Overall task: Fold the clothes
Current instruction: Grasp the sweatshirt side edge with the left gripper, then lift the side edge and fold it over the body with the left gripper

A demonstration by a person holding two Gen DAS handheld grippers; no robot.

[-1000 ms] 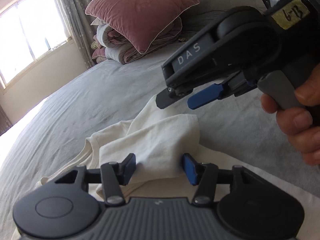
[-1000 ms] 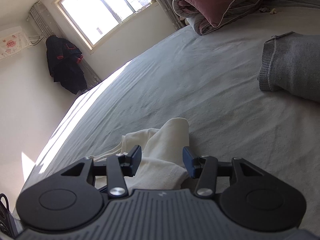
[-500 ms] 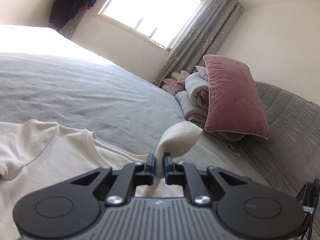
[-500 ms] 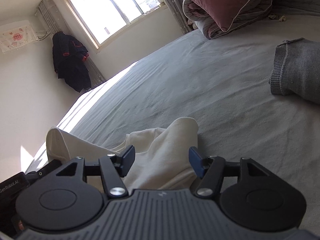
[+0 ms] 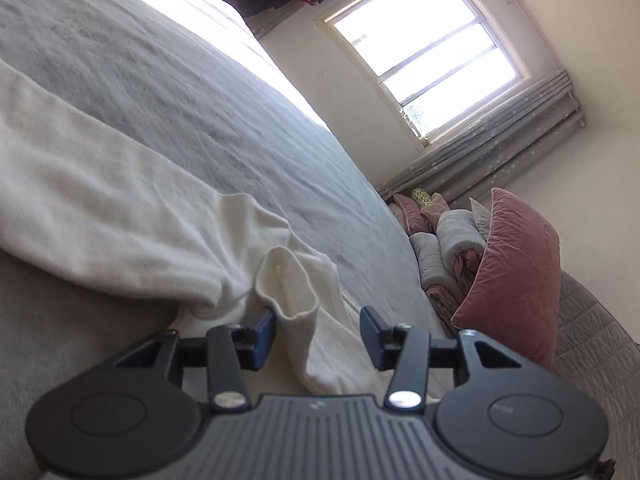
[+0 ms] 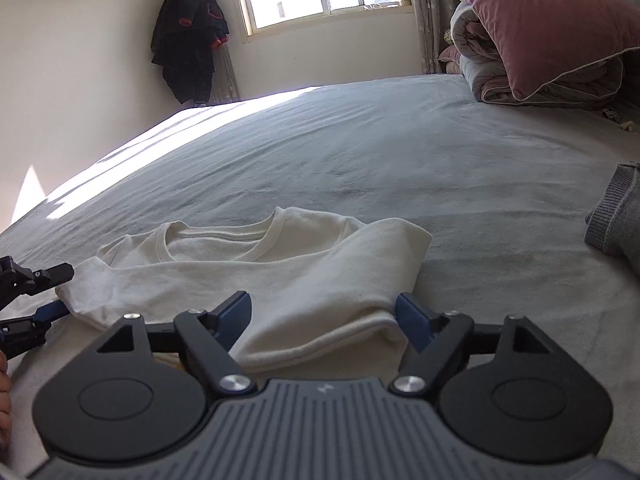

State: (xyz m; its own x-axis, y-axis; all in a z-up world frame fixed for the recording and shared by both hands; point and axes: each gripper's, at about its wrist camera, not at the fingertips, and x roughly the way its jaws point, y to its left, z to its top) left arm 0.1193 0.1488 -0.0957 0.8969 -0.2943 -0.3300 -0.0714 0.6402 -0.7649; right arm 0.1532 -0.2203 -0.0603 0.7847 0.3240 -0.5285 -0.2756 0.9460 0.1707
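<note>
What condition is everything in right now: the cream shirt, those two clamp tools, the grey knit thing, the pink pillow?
Cream shirt: lying on bed, sleeves folded in.
Left gripper: opening, cuff between jaws.
Right gripper: opening, fold between jaws.
Grey knit garment: lying apart, untouched.
Pink pillow: leaning on rolled bedding.

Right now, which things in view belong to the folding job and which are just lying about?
Part of the job:
- cream shirt
- left tool, jaws opening, cuff between them
- right tool, jaws opening over the shirt's folded edge

Lying about:
- pink pillow
- rolled quilt
- grey sweater
- dark jacket on the wall
</note>
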